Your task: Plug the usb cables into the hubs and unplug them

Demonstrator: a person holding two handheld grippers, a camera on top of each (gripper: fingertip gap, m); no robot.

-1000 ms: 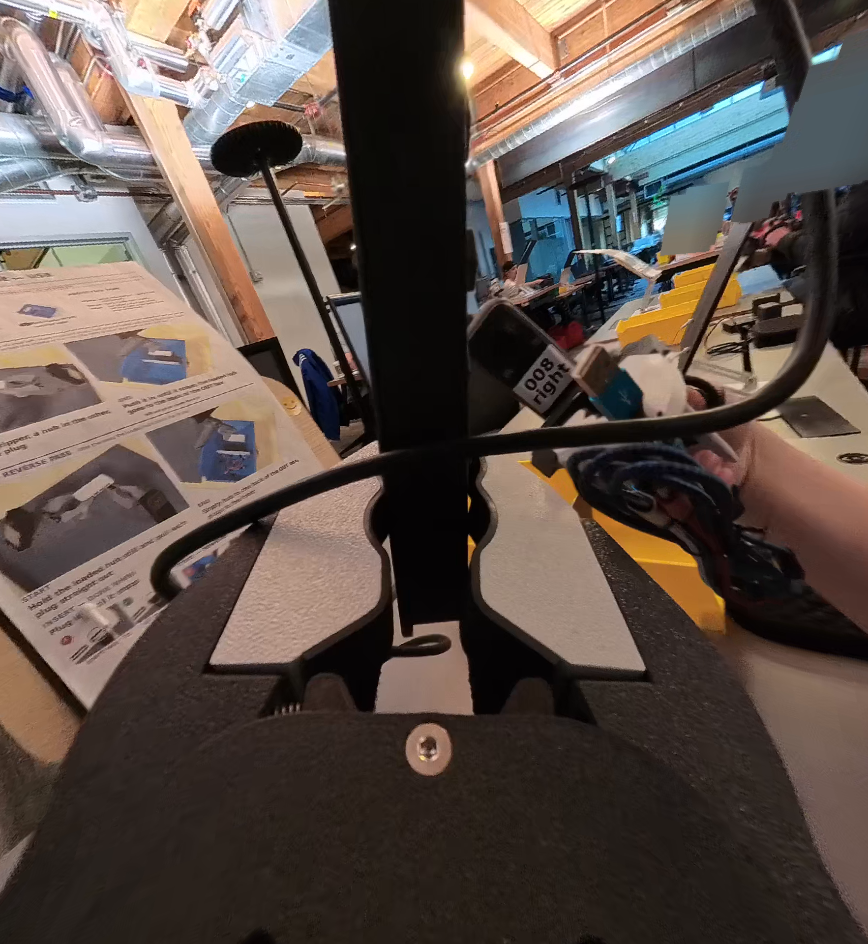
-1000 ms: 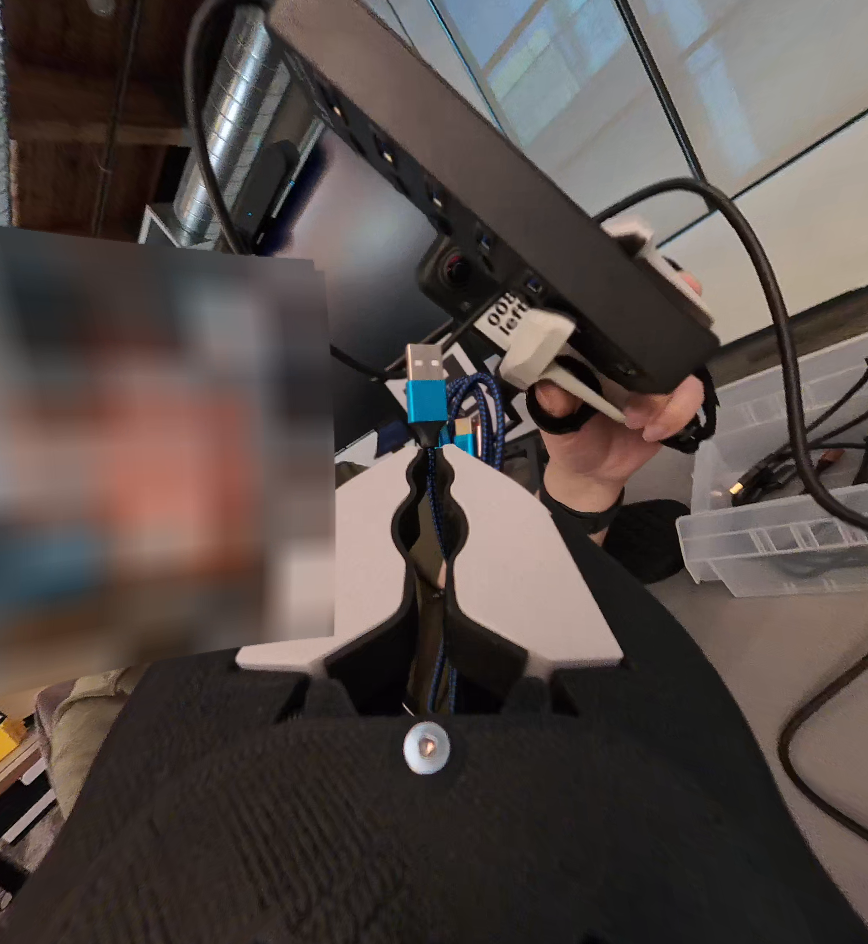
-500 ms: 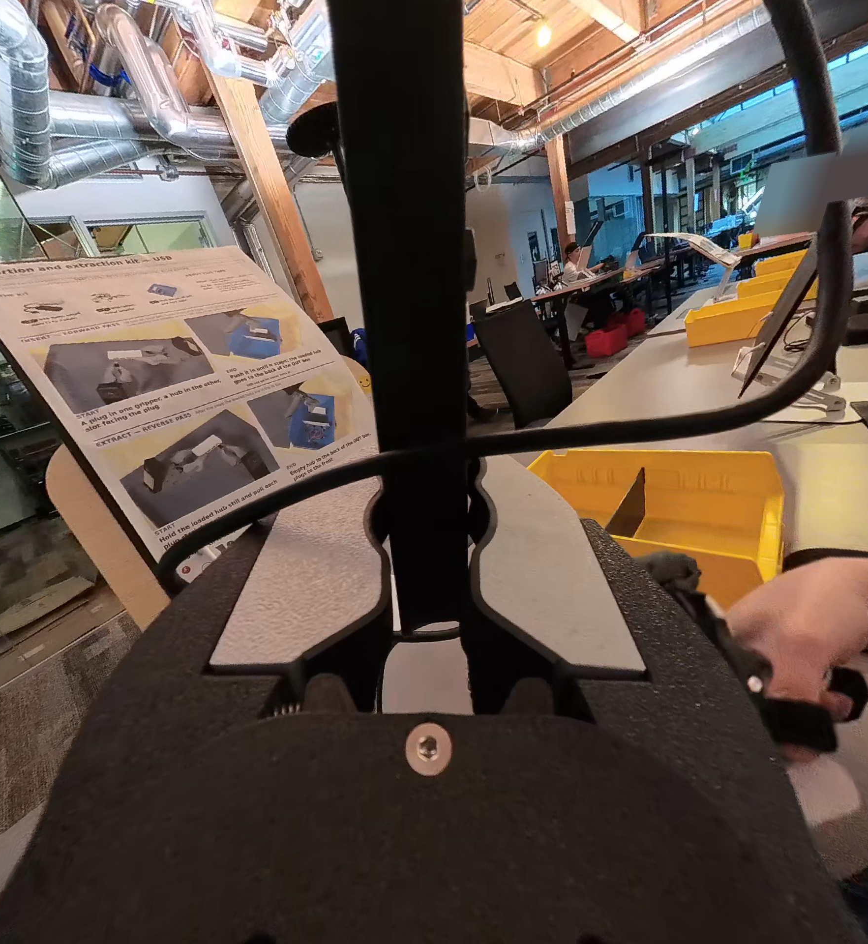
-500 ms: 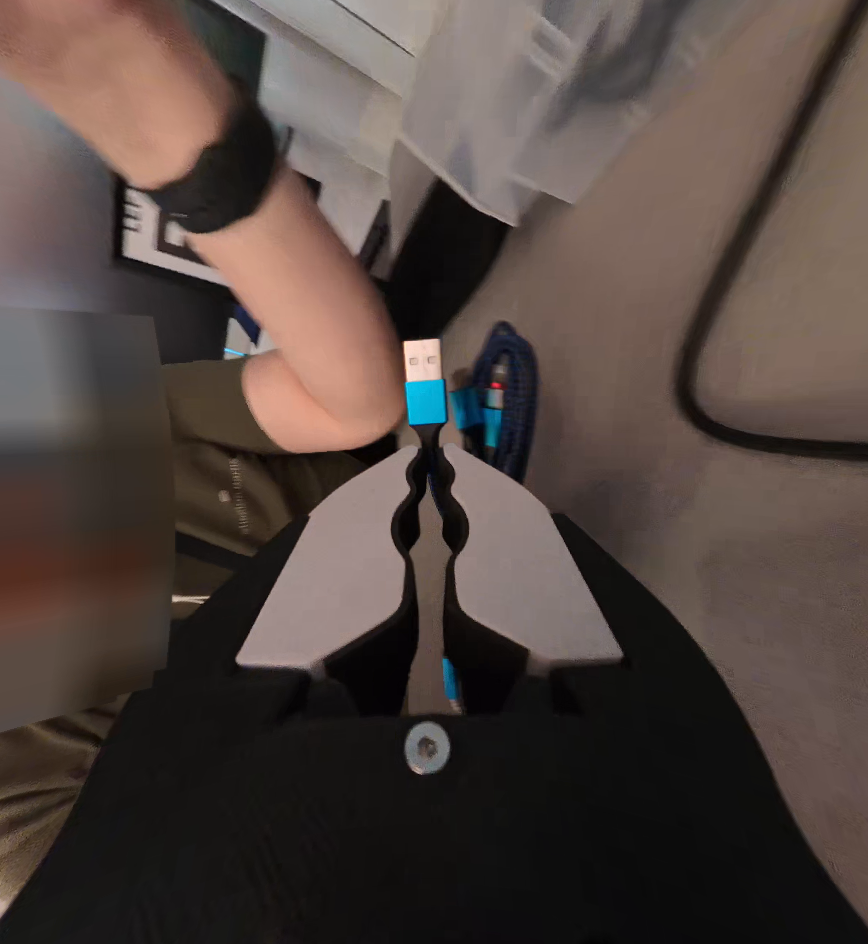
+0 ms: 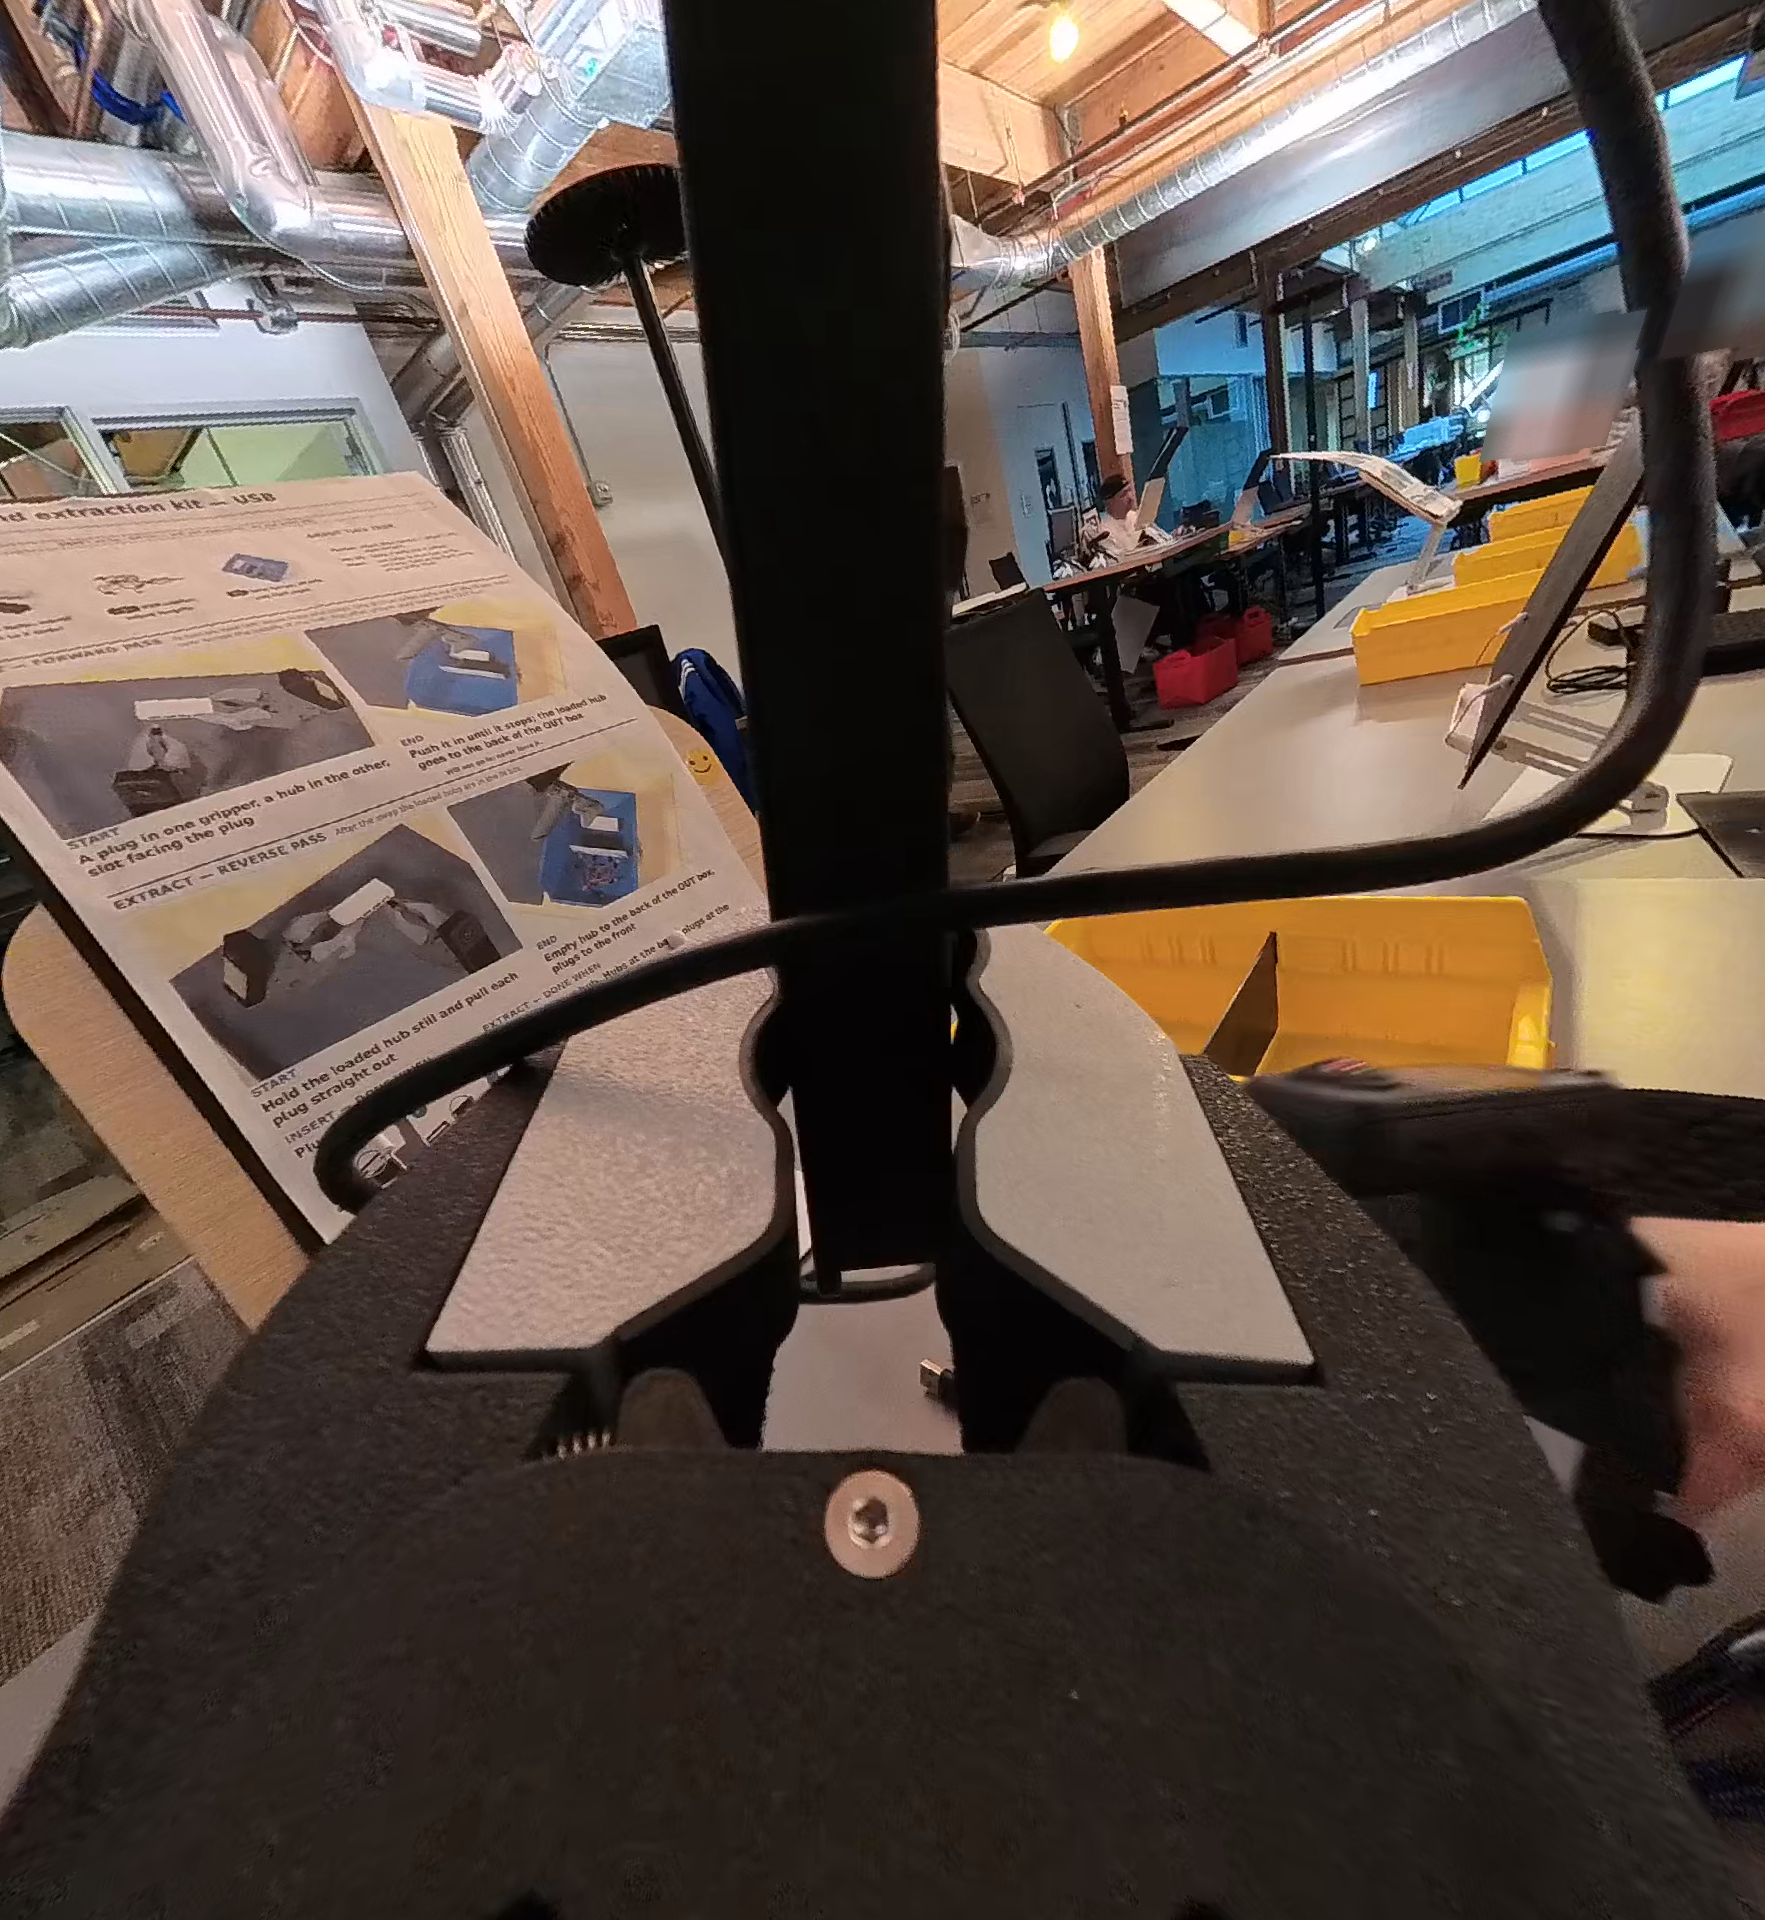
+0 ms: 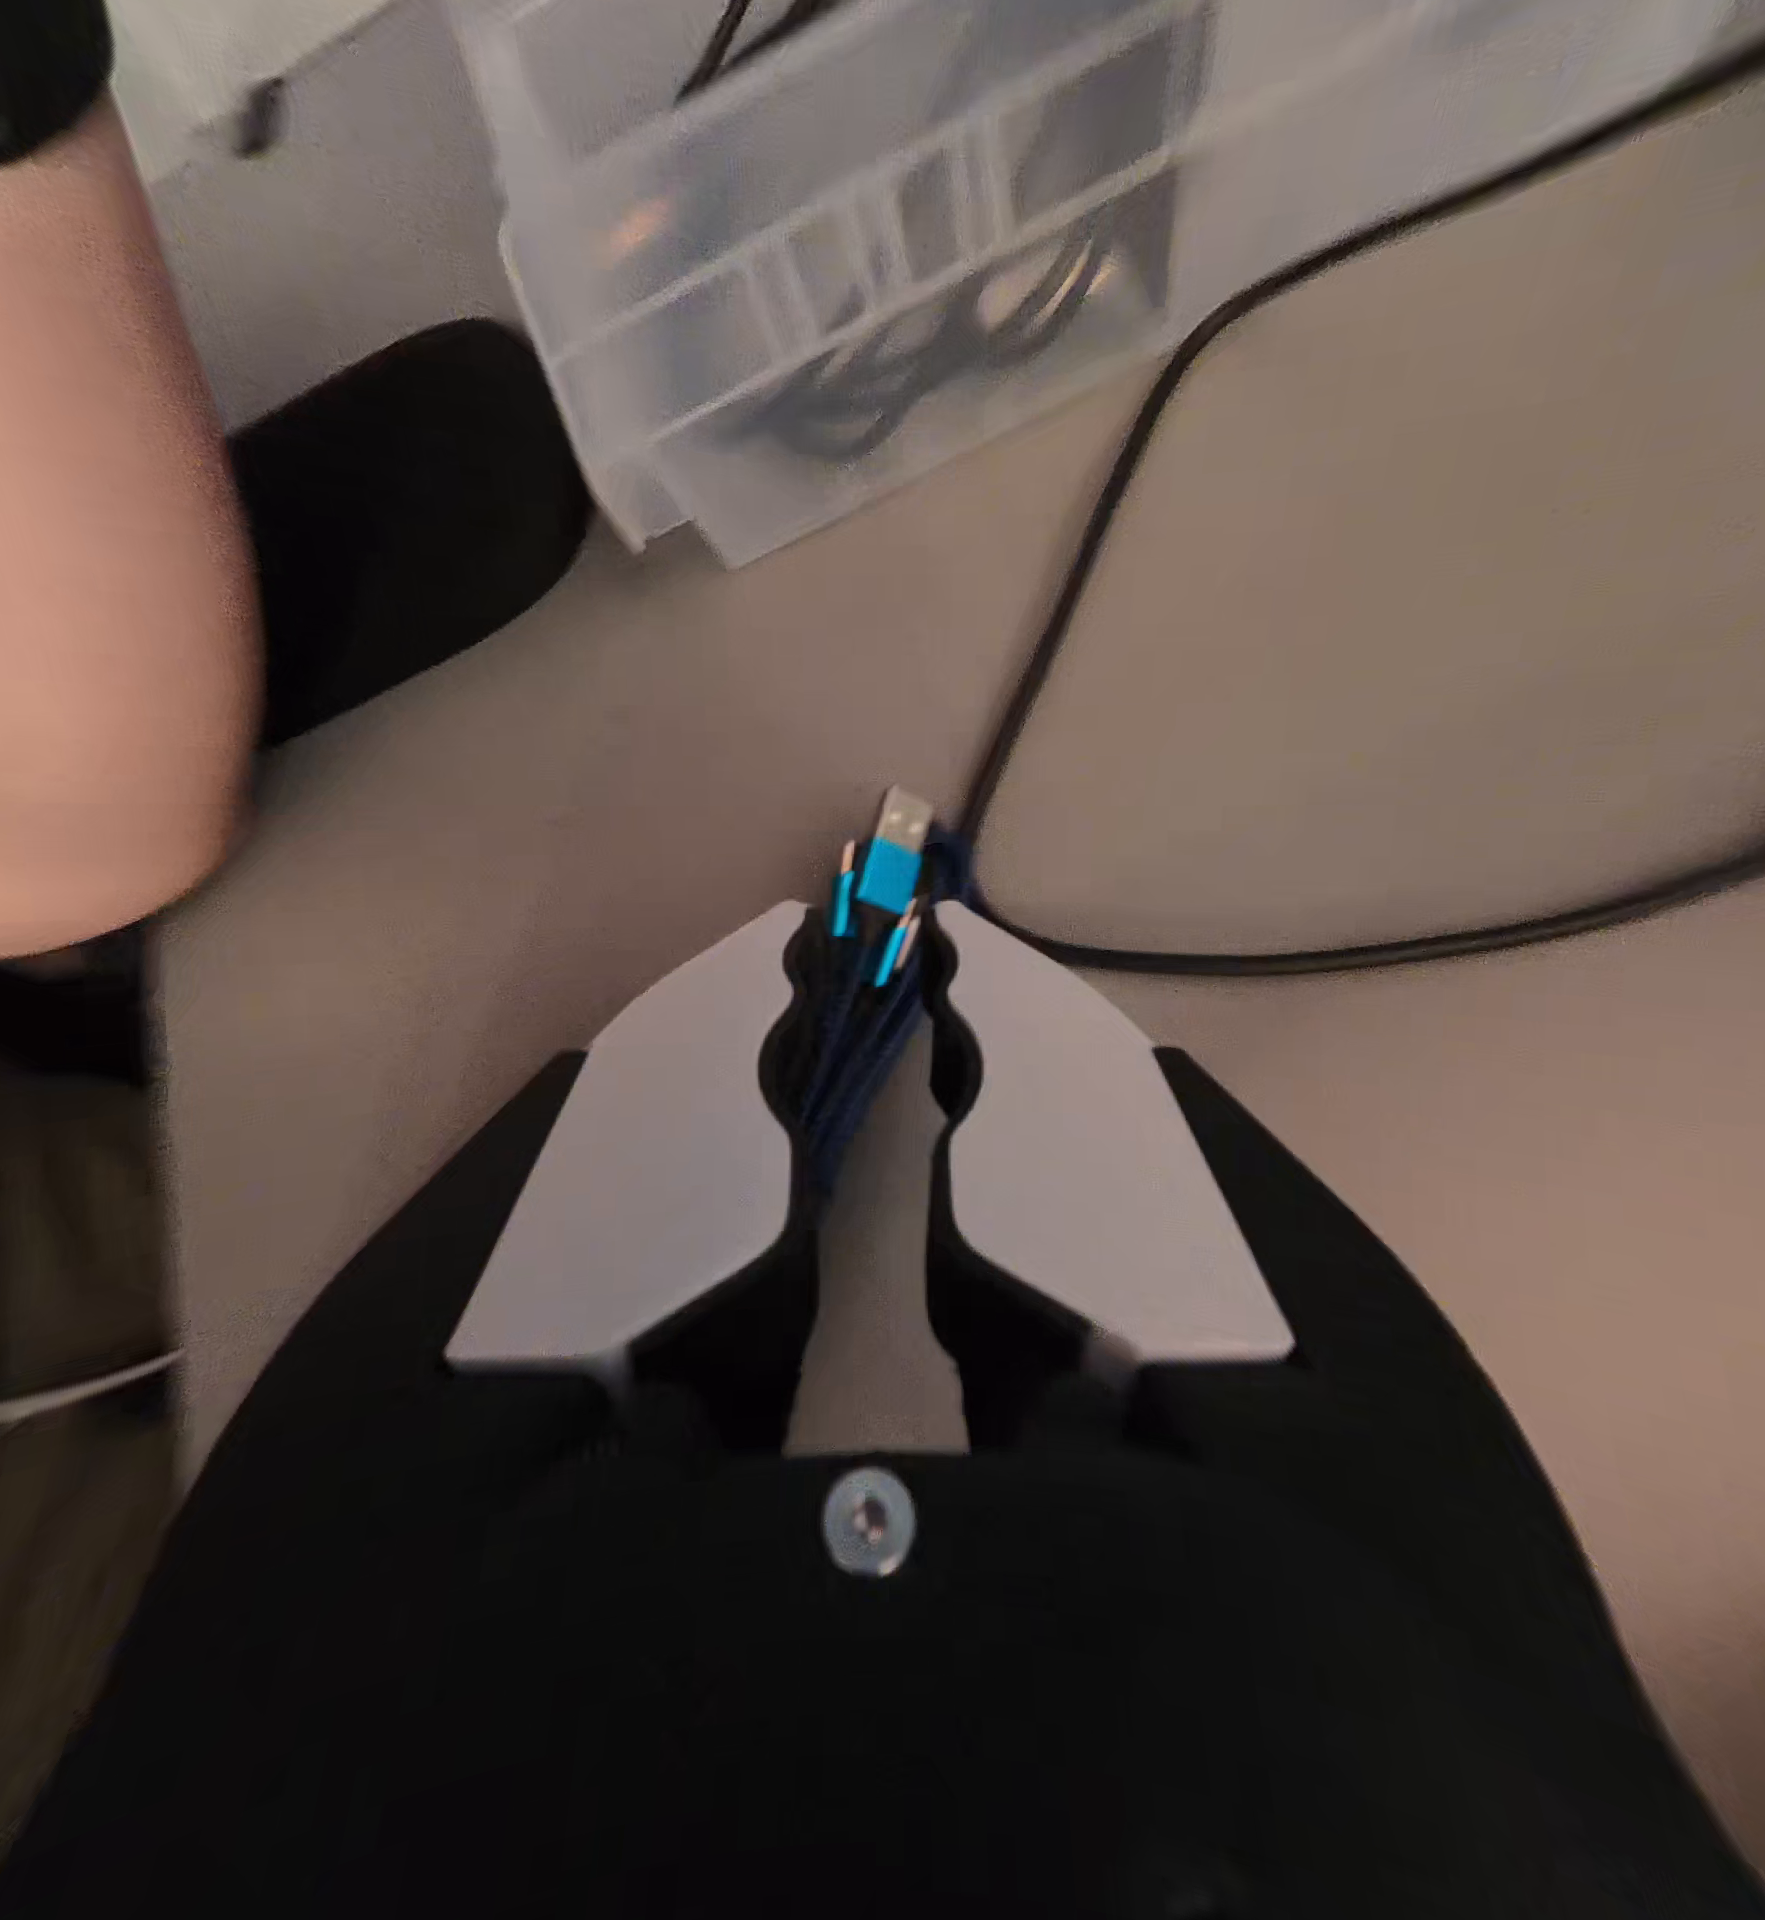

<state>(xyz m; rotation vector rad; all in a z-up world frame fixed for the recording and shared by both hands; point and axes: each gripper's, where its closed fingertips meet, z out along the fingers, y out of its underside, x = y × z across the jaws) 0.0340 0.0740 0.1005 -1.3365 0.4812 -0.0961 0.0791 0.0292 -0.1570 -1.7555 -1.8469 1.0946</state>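
Observation:
My left gripper [image 5: 862,935] is shut on a long black USB hub [image 5: 816,468] and holds it upright. The hub's black cable [image 5: 1377,873] loops across the fingers and up at the right. My right gripper [image 6: 876,909] is low over the grey table [image 6: 1377,1247], its jaws a little apart. A blue braided USB cable bundle [image 6: 857,1039] lies between them, its blue and silver plug [image 6: 893,862] tilted just past the tips. A gap shows between the bundle and the right finger. The view is blurred.
A clear plastic box [image 6: 857,260] of cables sits ahead of the right gripper, with a thin black cable [image 6: 1065,623] across the table. A forearm [image 6: 57,520] fills the left. A yellow bin [image 5: 1304,977], an instruction sheet [image 5: 286,790] and a hand [image 5: 1751,1351] show in the left wrist view. The grippers' ends are close to 25 cm from one another.
The right gripper has swung down to the table; its jaws have parted and the plug has tilted. The left gripper keeps the hub upright.

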